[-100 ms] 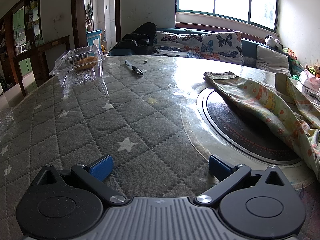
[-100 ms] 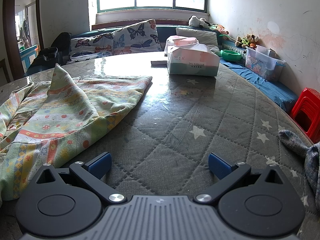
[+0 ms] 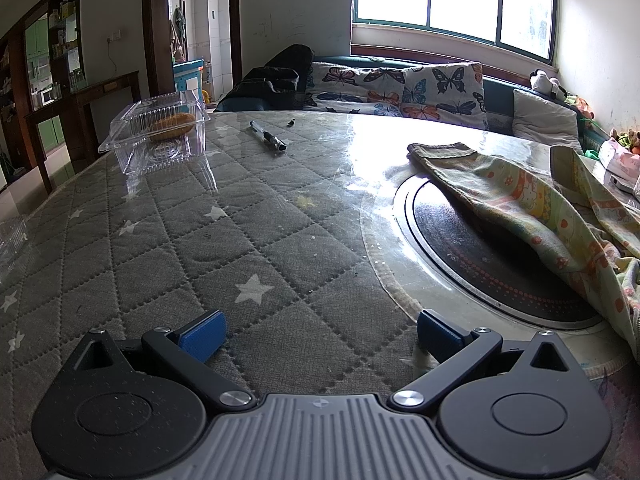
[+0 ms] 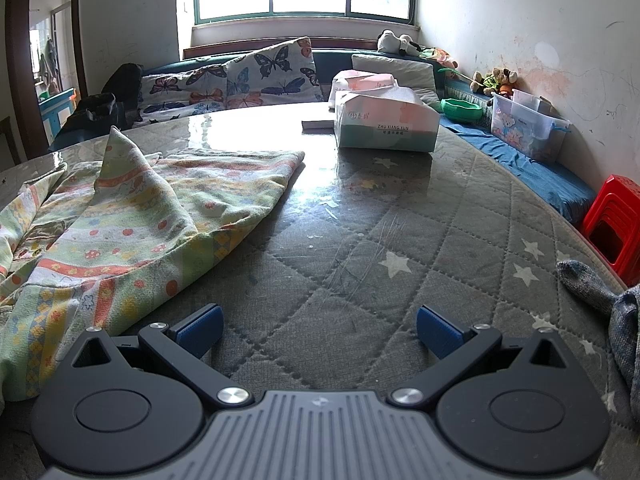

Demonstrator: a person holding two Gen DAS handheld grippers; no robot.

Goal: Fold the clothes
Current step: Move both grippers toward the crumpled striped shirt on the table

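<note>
Only in the left wrist view: a clear plastic box (image 3: 158, 136) with something orange inside, far off on the left of the table (image 3: 248, 248); a pen (image 3: 267, 142) lying flat beyond it; a dark round plate (image 3: 480, 256) set into the tabletop. Only in the right wrist view: a pink and green tissue box (image 4: 386, 122) far ahead, a grey knit cloth (image 4: 616, 312) at the right edge, a red stool (image 4: 614, 224) past the table edge.

Left gripper (image 3: 318, 332) spread wide, blue pads (image 3: 202, 334) far apart, holding nothing, low over the quilted star cover. Flowery cloth (image 3: 532, 208) off to the right of these fingers, well apart from them, draped partly over the dark round plate, one sleeve-like end reaching toward the middle of the table.

Right gripper (image 4: 318, 330) also spread wide, with nothing between the pads (image 4: 200, 328). Same flowery cloth (image 4: 132, 216) here on the left, rumpled, one corner standing up in a peak. Near edge of the cloth just beside the left pad; touching or not, cannot tell. Bare quilted cover straight ahead between the two fingers.
</note>
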